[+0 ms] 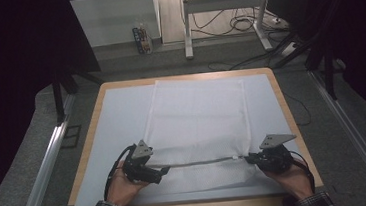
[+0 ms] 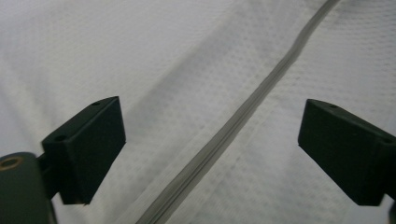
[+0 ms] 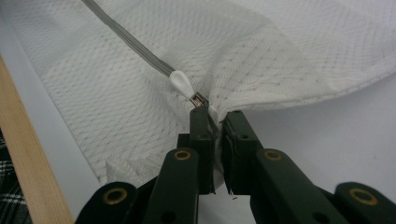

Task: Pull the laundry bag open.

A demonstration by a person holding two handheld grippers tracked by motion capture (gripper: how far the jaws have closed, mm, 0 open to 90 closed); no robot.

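Beyond my table's far edge, a metal desk frame (image 1: 223, 16) stood over tangled cables (image 1: 244, 23), a small carton (image 1: 142, 40) at the wall.

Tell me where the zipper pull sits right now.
The white zipper pull sits at the right end of the grey zipper, near the mesh bag's near right corner, just ahead of the shut right gripper.

We see a light wooden-edged rectangular table (image 1: 285, 105) covered by a pale blue sheet (image 1: 117, 119). Directly on that sheet lies a white mesh fabric bag (image 1: 197, 117) with a grey zipper line (image 1: 196, 162) across its near part.
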